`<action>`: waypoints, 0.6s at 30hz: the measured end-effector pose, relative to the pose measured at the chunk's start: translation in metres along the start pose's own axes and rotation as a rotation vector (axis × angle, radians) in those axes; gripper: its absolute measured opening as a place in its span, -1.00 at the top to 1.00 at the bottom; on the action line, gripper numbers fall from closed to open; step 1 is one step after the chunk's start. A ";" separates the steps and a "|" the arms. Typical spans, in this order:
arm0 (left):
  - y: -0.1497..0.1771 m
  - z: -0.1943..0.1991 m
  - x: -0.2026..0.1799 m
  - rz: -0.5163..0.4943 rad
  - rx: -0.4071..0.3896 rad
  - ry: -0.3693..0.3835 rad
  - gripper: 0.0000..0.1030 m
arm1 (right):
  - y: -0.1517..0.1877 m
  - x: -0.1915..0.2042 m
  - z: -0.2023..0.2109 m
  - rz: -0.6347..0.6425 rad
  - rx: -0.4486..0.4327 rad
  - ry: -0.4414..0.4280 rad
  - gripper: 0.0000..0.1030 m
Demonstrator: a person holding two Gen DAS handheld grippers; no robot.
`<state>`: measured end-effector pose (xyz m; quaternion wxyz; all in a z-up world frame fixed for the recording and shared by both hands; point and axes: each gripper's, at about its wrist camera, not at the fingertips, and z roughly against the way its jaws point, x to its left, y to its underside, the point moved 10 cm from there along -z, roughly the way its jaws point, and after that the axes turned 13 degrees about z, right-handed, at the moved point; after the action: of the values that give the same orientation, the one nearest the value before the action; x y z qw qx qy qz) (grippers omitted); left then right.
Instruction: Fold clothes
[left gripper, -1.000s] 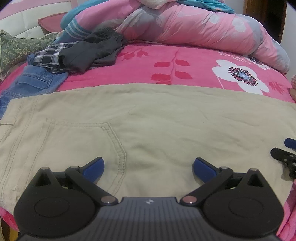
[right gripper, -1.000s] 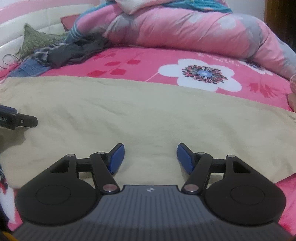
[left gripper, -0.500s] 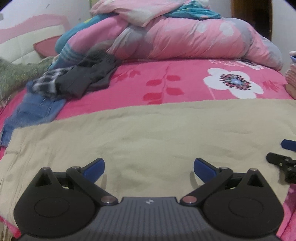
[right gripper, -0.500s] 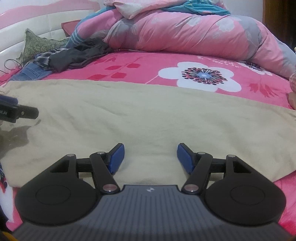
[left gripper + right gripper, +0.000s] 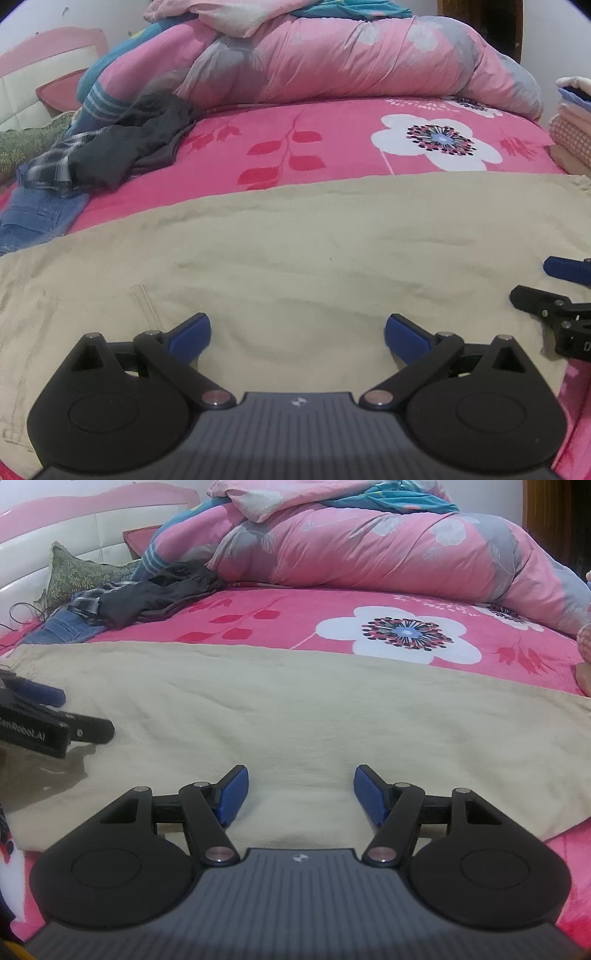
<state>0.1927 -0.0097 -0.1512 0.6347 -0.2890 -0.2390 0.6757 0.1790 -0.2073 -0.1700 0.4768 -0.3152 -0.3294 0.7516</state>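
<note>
Beige trousers spread flat across a pink floral bedspread, filling the near half of both wrist views. Left gripper poised over the cloth, blue fingers wide apart, nothing between. Right gripper likewise, fingers parted and empty. At 10 o'clock, a heap of dark clothes beside jeans; at 12 o'clock, a bunched pink duvet.
</note>
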 end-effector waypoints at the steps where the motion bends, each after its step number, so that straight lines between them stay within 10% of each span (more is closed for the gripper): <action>1: 0.001 -0.001 0.000 0.004 0.003 0.002 -0.98 | 0.000 0.000 0.000 0.000 -0.001 0.000 -0.24; 18: 0.006 -0.002 0.000 0.016 0.011 -0.001 -1.00 | 0.000 0.001 0.000 0.002 -0.006 0.005 -0.25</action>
<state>0.1899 -0.0102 -0.1564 0.6309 -0.2869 -0.2333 0.6821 0.1787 -0.2063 -0.1707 0.4760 -0.3188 -0.3302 0.7502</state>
